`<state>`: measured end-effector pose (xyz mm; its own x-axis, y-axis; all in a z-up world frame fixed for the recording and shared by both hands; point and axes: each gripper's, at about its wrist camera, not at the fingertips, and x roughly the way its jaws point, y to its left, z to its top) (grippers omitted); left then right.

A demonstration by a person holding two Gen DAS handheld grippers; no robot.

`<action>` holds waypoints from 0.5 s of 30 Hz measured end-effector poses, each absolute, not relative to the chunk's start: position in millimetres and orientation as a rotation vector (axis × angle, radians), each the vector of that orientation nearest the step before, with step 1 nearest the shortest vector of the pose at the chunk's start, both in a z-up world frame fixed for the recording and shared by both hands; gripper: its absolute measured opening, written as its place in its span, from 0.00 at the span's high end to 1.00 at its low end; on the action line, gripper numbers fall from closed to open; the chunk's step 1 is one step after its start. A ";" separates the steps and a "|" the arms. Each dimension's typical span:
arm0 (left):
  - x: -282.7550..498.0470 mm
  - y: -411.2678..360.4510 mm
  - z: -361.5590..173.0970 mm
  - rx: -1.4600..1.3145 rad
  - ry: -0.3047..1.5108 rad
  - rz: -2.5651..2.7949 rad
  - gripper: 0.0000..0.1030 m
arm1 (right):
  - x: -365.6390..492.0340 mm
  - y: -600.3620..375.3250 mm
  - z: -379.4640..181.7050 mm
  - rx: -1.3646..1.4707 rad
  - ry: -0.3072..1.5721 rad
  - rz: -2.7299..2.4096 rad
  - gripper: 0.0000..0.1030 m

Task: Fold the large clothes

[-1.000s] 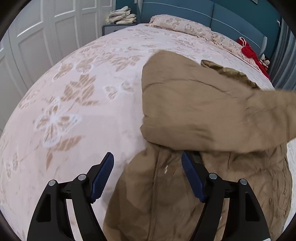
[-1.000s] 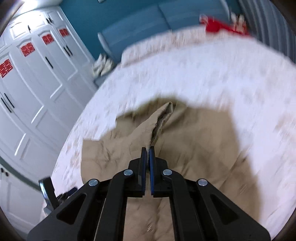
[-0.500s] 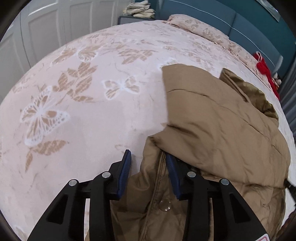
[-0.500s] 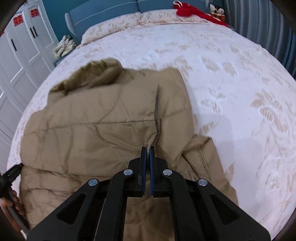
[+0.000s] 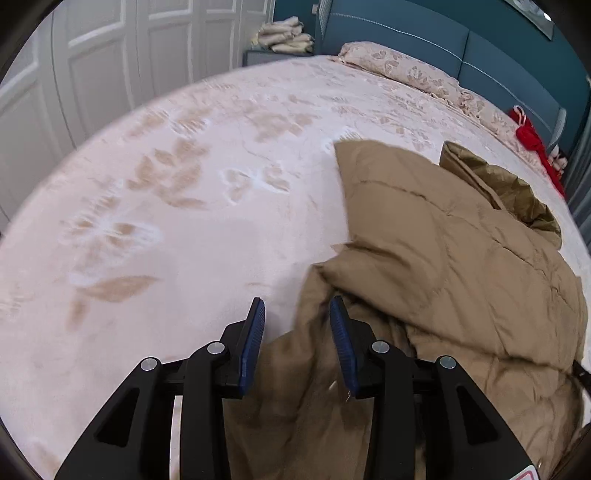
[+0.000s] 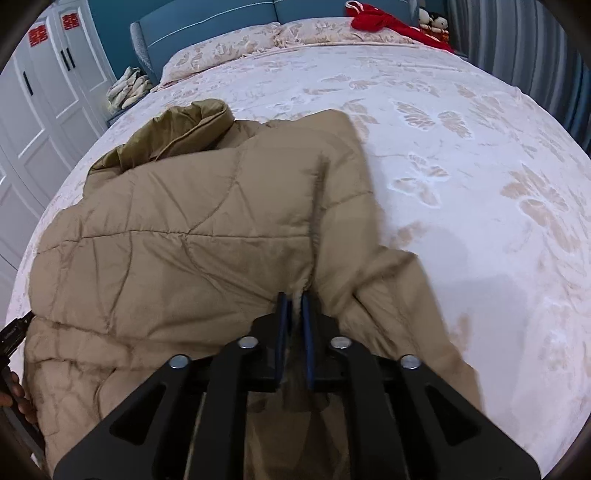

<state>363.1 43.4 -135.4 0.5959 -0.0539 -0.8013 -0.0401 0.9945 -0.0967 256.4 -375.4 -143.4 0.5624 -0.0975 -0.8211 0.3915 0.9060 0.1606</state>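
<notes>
Lying on the bed [image 6: 461, 122], the tan jacket [image 6: 177, 229] has one sleeve folded across; the left gripper [image 5: 297, 314], half-closed, straddles its hem edge, the right gripper [image 6: 293, 302], just easing open, releases the sleeve cuff, leaving further folds.

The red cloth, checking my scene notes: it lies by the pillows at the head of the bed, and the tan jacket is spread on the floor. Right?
Not quite: the tan jacket is spread on the bed, as the right wrist view shows. The red cloth does lie by the pillows.
</notes>
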 end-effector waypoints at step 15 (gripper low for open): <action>391.5 -77.0 -61.2 -0.070 0.855 -0.233 0.66 | 298.4 -285.8 -52.3 0.249 0.811 -0.090 0.81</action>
